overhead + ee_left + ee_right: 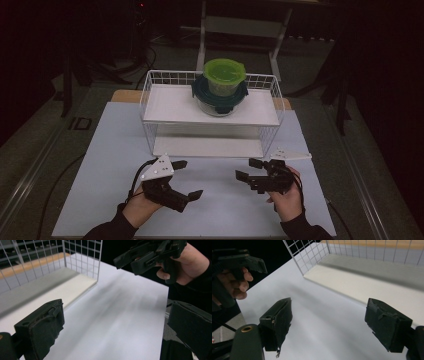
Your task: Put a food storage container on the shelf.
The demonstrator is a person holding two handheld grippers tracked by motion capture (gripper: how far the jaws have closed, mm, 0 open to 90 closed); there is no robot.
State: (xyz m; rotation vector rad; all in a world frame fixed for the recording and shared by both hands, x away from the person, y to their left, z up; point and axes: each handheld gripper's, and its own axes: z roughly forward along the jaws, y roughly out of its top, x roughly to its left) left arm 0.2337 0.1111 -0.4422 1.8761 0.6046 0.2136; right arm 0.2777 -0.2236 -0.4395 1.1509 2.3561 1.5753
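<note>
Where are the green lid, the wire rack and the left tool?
green lid [224, 70], high view, centre of its top.
wire rack [146, 89], high view, left rim.
left tool [190, 179], high view, gap between open jaws.

Both grippers held low, side by side, empty.
Left gripper [186, 178] in left hand [141, 206], jaws wide apart; right gripper [248, 169] in right hand [286, 200], jaws likewise spread.

Dim lab or test room: white work table [115, 165] on carpeted floor, cables [60, 175] left of table, pale metal frame [240, 25] behind table, dark surroundings.
</note>
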